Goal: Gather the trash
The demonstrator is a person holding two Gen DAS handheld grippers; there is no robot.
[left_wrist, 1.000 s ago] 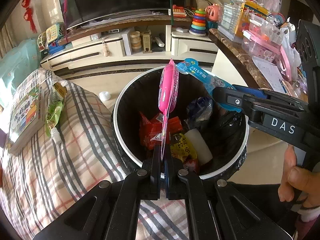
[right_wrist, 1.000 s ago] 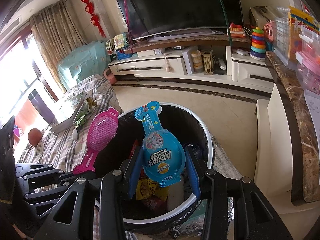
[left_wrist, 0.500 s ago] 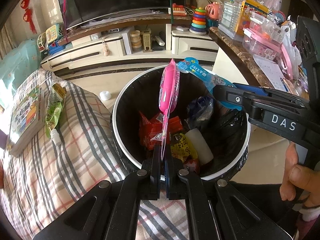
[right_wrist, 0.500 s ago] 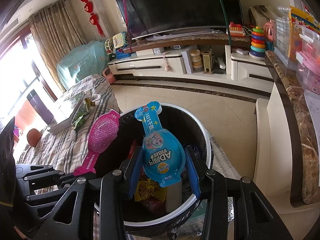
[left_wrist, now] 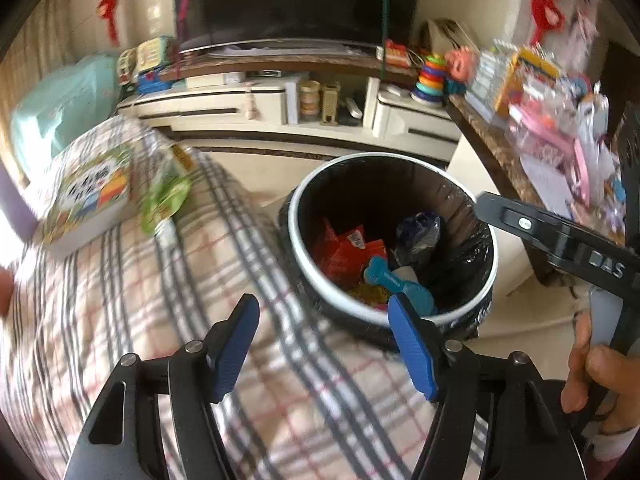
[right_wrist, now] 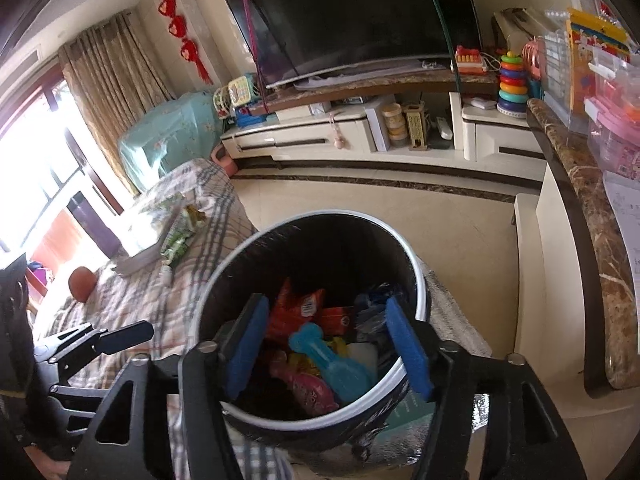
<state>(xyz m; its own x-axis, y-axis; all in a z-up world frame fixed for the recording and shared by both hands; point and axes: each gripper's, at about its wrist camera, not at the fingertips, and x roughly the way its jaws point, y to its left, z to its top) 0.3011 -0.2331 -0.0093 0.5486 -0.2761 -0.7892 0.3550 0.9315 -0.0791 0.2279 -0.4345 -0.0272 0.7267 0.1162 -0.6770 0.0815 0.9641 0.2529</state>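
The black-lined trash bin stands beside the plaid-covered surface. A blue packet and a pink packet lie inside it on red wrappers. My left gripper is open and empty over the plaid cloth, left of the bin. My right gripper is open and empty just above the bin's near rim; it also shows in the left wrist view. A green wrapper lies on the cloth next to a book.
A picture book lies on the plaid cloth. A marble counter crowded with boxes runs along the right. A TV cabinet with toys stands behind, across bare floor. A red ball rests on the cloth.
Both grippers opened and dropped their packets: the pink and blue packets now lie in the bin. The left gripper swung left and back over the plaid cloth.
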